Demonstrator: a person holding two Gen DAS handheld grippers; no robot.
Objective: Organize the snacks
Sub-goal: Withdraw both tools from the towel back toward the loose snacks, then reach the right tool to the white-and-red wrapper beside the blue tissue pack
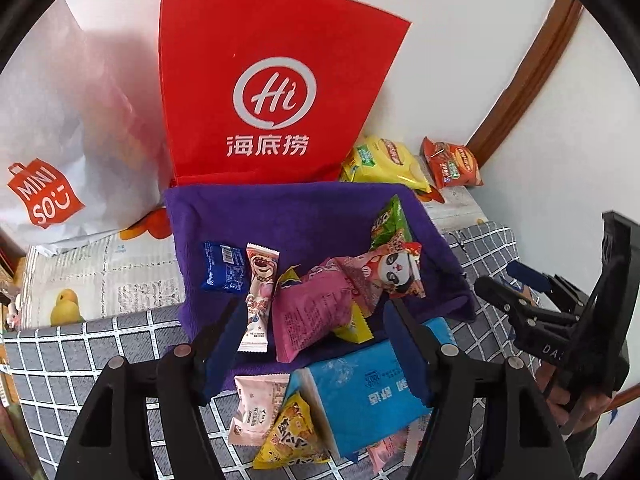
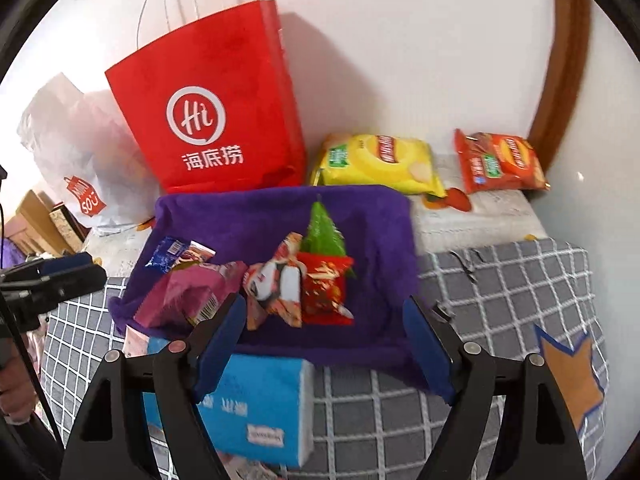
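A purple towel (image 1: 300, 220) lies on the checked bedcover with a heap of small snacks on it: a blue packet (image 1: 222, 268), a bear-print bar (image 1: 260, 292), a pink pouch (image 1: 308, 304), a panda packet (image 1: 390, 276) and a green packet (image 1: 390, 224). My left gripper (image 1: 316, 316) hovers open above the pink pouch, its pads apart from it. My right gripper (image 2: 324, 308) is open too, over the towel's near edge in front of a red packet (image 2: 324, 288) and the panda packet (image 2: 276, 284). Nothing is held by either.
A red paper bag (image 1: 272, 92) and a white shopping bag (image 1: 60, 140) stand against the wall. A yellow chips bag (image 2: 380, 160) and a red chips bag (image 2: 496, 164) lie at the back right. A blue tissue pack (image 1: 360, 400) and loose packets (image 1: 280, 420) lie in front of the towel.
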